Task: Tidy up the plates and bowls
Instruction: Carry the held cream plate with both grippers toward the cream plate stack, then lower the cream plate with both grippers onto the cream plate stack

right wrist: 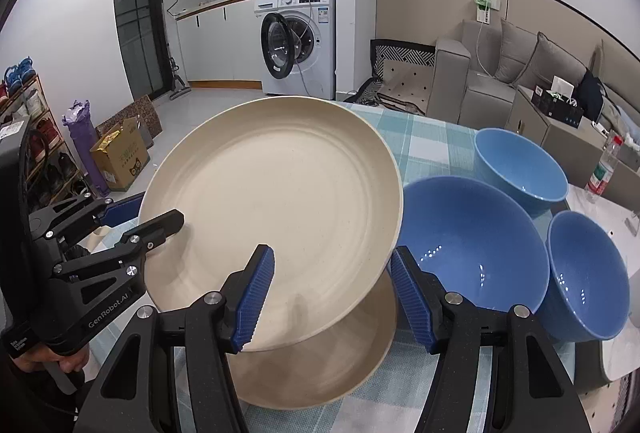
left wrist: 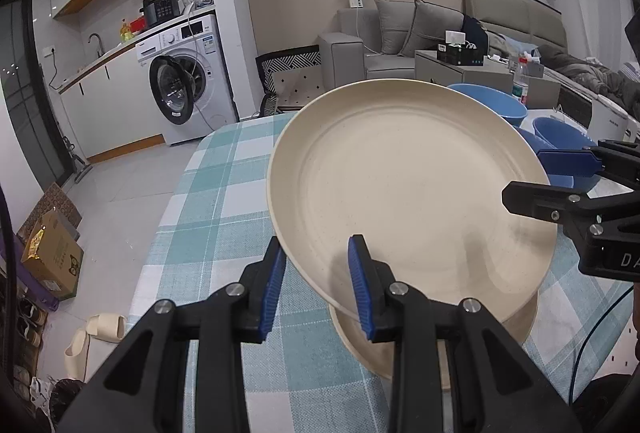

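The left gripper (right wrist: 132, 219), marked "GenRobot.AI", clamps the cream plate (right wrist: 276, 189).

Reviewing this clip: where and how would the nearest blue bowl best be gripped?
By its rim. The nearest blue bowl sits upright and open-topped, its wall too broad for the jaws to span. Come from above on the near side, one finger inside and one outside the thin wall, avoiding the side beside the raised cream plate.

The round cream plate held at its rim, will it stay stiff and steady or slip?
The round cream plate probably stays stiff: it keeps its shape while tilted. Its smooth rim may slip in the left gripper. The right gripper straddles the rim opposite, which likely limits tipping.
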`<state>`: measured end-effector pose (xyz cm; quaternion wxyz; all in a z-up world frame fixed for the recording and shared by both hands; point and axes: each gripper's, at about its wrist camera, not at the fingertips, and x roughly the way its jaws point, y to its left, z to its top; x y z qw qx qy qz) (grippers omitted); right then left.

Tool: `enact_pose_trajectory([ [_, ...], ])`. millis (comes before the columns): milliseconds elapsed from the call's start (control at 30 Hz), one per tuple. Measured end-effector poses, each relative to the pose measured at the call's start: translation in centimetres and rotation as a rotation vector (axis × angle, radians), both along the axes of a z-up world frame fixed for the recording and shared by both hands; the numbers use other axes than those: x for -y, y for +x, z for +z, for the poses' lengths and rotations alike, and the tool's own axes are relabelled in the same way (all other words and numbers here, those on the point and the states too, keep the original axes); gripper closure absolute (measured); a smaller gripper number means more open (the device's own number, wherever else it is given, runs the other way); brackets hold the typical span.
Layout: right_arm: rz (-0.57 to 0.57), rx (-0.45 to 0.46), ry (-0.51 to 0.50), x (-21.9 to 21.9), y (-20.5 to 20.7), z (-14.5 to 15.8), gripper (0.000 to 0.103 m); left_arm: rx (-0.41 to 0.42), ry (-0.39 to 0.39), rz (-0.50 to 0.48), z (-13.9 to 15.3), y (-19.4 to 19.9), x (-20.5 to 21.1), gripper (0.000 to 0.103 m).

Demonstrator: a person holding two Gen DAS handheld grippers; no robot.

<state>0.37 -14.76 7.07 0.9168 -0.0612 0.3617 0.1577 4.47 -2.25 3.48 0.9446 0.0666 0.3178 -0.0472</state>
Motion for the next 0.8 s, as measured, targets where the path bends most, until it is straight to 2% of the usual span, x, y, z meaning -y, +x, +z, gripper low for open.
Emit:
enact_pose_trajectory([
  [567,-0.016,-0.045,0.021,1.0,-1.0,-3.4,0.04,-0.059,0.011,-0.028,-2.4,-0.2,1.0,0.073],
  [800,-0.009,-0.041,0.016,1.0,-1.3,-3.5,0.04,-0.067,0.016,-0.032,-2.6,-0.6,1.1,0.073],
])
